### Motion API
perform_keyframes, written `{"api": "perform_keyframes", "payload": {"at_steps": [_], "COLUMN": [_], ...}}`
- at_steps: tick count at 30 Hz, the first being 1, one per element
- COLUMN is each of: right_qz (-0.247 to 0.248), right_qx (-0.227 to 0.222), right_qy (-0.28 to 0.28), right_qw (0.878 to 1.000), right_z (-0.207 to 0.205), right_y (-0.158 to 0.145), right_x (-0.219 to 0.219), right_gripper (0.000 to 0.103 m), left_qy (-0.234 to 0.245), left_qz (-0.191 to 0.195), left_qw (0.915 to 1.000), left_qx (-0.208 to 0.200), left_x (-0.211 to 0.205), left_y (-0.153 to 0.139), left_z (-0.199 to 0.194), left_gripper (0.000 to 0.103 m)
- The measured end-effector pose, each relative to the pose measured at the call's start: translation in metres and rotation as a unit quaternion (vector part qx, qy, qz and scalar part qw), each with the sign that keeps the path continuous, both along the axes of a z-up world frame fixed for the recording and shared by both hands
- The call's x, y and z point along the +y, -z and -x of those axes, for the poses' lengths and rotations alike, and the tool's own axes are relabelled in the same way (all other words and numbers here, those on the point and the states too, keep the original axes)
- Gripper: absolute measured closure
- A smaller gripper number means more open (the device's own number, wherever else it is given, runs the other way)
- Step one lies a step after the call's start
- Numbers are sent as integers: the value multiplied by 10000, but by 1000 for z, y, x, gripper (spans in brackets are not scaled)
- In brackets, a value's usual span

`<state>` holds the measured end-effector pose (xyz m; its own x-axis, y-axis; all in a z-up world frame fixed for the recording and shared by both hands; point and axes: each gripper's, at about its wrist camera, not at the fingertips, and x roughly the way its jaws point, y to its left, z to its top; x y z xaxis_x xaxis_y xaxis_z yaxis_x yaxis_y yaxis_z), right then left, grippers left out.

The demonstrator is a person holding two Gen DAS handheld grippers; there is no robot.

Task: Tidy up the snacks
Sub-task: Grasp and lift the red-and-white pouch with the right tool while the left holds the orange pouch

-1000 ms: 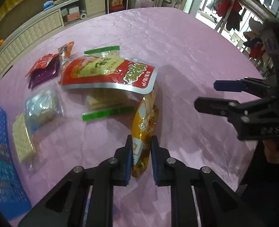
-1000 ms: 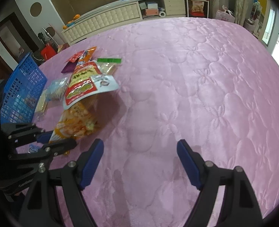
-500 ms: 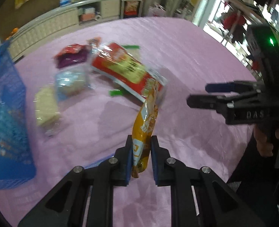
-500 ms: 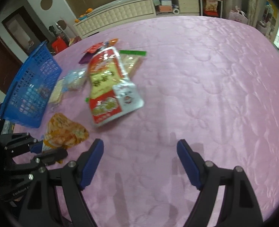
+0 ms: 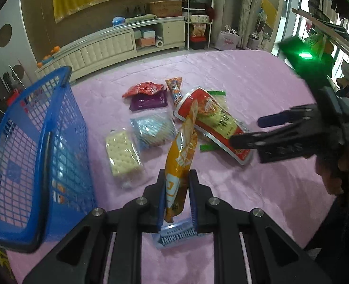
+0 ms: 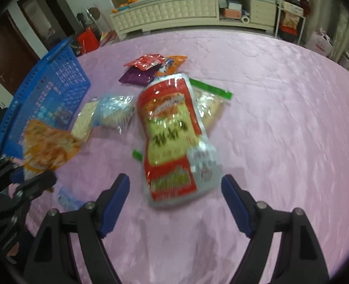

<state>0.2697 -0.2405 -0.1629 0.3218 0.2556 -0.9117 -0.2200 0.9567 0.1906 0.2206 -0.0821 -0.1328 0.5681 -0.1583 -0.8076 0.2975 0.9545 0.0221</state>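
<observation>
My left gripper is shut on an orange snack bag and holds it upright above the pink table; the bag also shows in the right wrist view. The blue basket stands to its left. My right gripper is open and empty, low over the near end of a large red snack bag, its jaws on either side of it. It appears in the left wrist view beside that red bag.
Several more snacks lie between basket and red bag: a cracker pack, a blue-white pack, a purple pack, a small red pack, a green-sealed bag. A small blue packet lies under my left gripper.
My left gripper has lifted the orange bag off the table and swung left toward the basket. My right gripper has moved forward to the red bag.
</observation>
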Motion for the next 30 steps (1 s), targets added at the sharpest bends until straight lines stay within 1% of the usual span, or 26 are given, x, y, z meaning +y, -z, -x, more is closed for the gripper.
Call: {"api": "perform_keyframes", "payload": {"at_steps": [3, 5, 7, 10, 15, 19, 22, 25, 26, 27, 28, 30], "right_qz": [65, 199, 207, 290, 704, 734, 907, 738, 641, 601, 576, 581], "right_qx": [119, 26, -97, -129, -221, -256, -143, -71, -84, -119, -119, -145], "right_qy": [-74, -123, -203, -294, -641, -781, -836, -747, -662, -594, -590, -593], "right_qw": [9999, 9997, 9995, 9991, 9952, 9939, 9923, 9945, 9957, 9963, 9965, 9964], "right_z": [-18, -23, -26, -27, -28, -31, -38, -41, -41, -39, -39, -34], "right_y": [14, 18, 17, 18, 13, 10, 18, 23, 23, 22, 22, 19], "right_x": [7, 11, 13, 15, 26, 34, 40, 34, 31, 28, 26, 23], "right_gripper": [20, 20, 20, 20, 20, 20, 20, 20, 21, 26, 27, 34], "left_qy": [19, 43, 61, 44, 36, -11, -55, -80, -90, -103, -131, -173], "left_qz": [-43, -14, -5, 22, 4, 26, 68, 60, 42, 27, 6, 9], "left_qw": [10000, 10000, 10000, 9999, 9999, 9999, 9998, 9997, 9998, 9998, 9998, 9997], "left_qx": [16, 55, 71, 98, 139, 157, 206, 207, 195, 187, 172, 168], "left_x": [-4, -5, -6, -5, -5, -3, 0, 1, 2, 2, 3, 4], "left_y": [4, 8, 10, 14, 15, 15, 17, 18, 18, 19, 19, 18], "left_z": [-8, -13, -14, -15, -13, -13, -15, -16, -17, -18, -19, -20], "left_gripper": [87, 87, 87, 87, 87, 87, 87, 87, 87, 87, 87, 87]}}
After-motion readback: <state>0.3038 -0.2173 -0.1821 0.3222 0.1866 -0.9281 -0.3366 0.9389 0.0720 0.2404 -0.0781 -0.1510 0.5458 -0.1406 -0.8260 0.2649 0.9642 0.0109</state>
